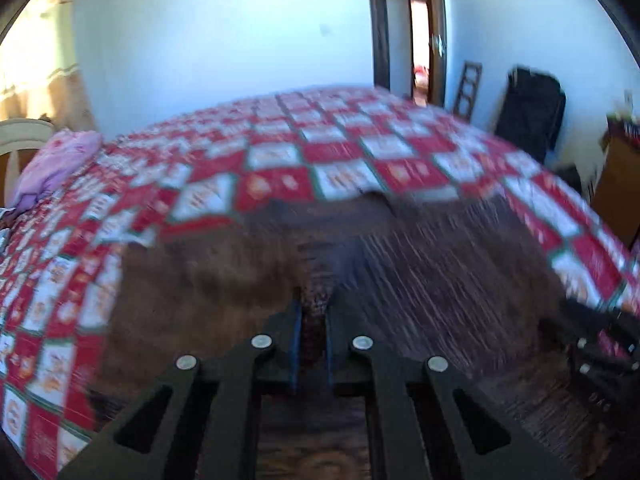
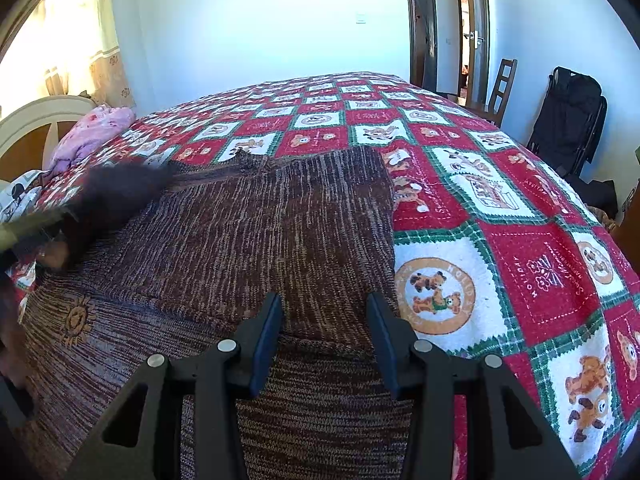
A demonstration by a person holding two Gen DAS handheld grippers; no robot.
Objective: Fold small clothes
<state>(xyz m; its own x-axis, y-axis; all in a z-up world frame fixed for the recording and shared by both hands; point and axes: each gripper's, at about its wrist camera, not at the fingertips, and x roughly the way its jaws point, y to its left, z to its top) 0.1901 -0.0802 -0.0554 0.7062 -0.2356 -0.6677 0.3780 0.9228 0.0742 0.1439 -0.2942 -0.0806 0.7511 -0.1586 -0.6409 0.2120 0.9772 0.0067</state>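
A brown knitted sweater (image 2: 256, 216) lies spread on the red-and-white patchwork bedspread (image 2: 520, 264), partly folded over itself. The left gripper (image 1: 313, 320) pinches a fold of the knit between its pressed-together fingers. The right gripper (image 2: 324, 312) hovers over the sweater's near edge, fingers spread, gripping nothing.

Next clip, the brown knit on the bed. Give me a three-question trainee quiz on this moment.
1. True or false: the left tool is shut on fabric of the brown knit sweater.
2. The right tool is: A) open, B) clamped shut.
3. What lies under the sweater?

Key: 1 true. 2 A, pads apart above the knit. 3 A red, white and green teddy-bear bedspread.
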